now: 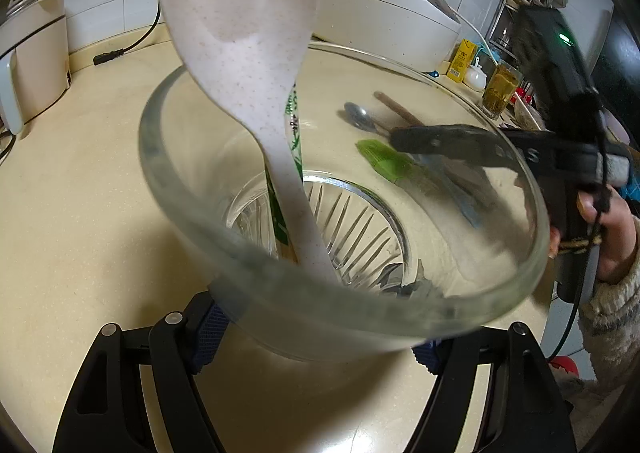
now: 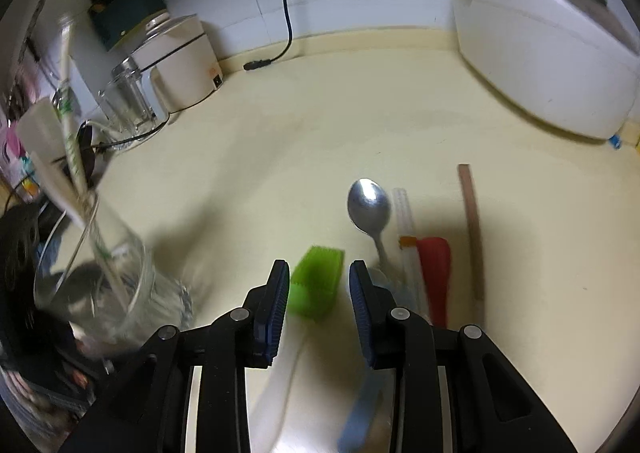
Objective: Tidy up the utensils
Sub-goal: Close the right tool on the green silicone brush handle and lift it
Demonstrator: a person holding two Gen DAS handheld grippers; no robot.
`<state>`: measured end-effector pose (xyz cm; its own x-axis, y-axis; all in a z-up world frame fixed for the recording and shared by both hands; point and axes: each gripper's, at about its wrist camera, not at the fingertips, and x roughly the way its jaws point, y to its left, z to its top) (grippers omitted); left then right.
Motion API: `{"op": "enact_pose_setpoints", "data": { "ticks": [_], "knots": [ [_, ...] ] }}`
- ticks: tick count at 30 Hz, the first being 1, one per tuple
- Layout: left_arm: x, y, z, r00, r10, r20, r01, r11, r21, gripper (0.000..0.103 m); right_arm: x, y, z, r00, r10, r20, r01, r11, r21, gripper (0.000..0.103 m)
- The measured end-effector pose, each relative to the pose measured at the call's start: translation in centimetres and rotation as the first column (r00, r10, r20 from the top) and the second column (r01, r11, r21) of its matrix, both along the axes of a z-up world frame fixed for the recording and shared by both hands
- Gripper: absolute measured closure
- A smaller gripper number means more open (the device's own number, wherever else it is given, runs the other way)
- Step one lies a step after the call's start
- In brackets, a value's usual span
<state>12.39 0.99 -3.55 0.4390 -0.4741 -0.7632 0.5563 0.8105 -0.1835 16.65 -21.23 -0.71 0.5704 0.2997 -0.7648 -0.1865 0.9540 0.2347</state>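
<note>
Your left gripper (image 1: 316, 337) clamps the clear glass cup (image 1: 344, 189); its speckled white plastic spoon (image 1: 240, 53) stands bowl-up. Your right gripper (image 2: 318, 309), jaws apart, holds nothing above the green silicone brush (image 2: 316, 285), bristles pointing far.

Left gripper (image 1: 316, 337) clamped on the near wall of a clear glass cup (image 1: 536, 221), pads on either side. Standing in the cup: white speckled rice spoon (image 1: 240, 33) and a green-printed wrapped stick (image 1: 294, 125). Beyond, on the cream counter (image 1: 80, 193): metal spoon (image 1: 358, 115), green silicone brush (image 1: 382, 161), brown stick (image 1: 400, 109). Right gripper (image 1: 440, 141) reaching over them from the right, held by a hand (image 1: 608, 229). White rice cooker (image 1: 384, 9) far behind
</note>
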Motion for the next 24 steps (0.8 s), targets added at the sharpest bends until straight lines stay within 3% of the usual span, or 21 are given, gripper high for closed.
{"op": "enact_pose_setpoints", "data": {
  "ticks": [10, 17, 24],
  "knots": [
    [0.1, 0.1, 0.0, 1.000, -0.005, -0.006, 0.005, 1.000, -0.006, 0.024, 2.5, 2.8, -1.8, 0.997, 0.047, -0.067, -0.053, 0.995, -0.082, 0.071],
    [0.1, 0.1, 0.0, 1.000, -0.005, -0.005, 0.005, 1.000, -0.006, 0.024, 1.4, 3.8, -2.1, 0.980, 0.199, -0.021, -0.200, 0.977, -0.073, 0.069],
    [0.1, 0.1, 0.0, 1.000, -0.005, -0.005, 0.005, 1.000, -0.006, 0.024, -1.2, 3.6, -2.1, 0.963, 0.270, 0.017, -0.268, 0.960, -0.080, 0.071]
  ]
}}
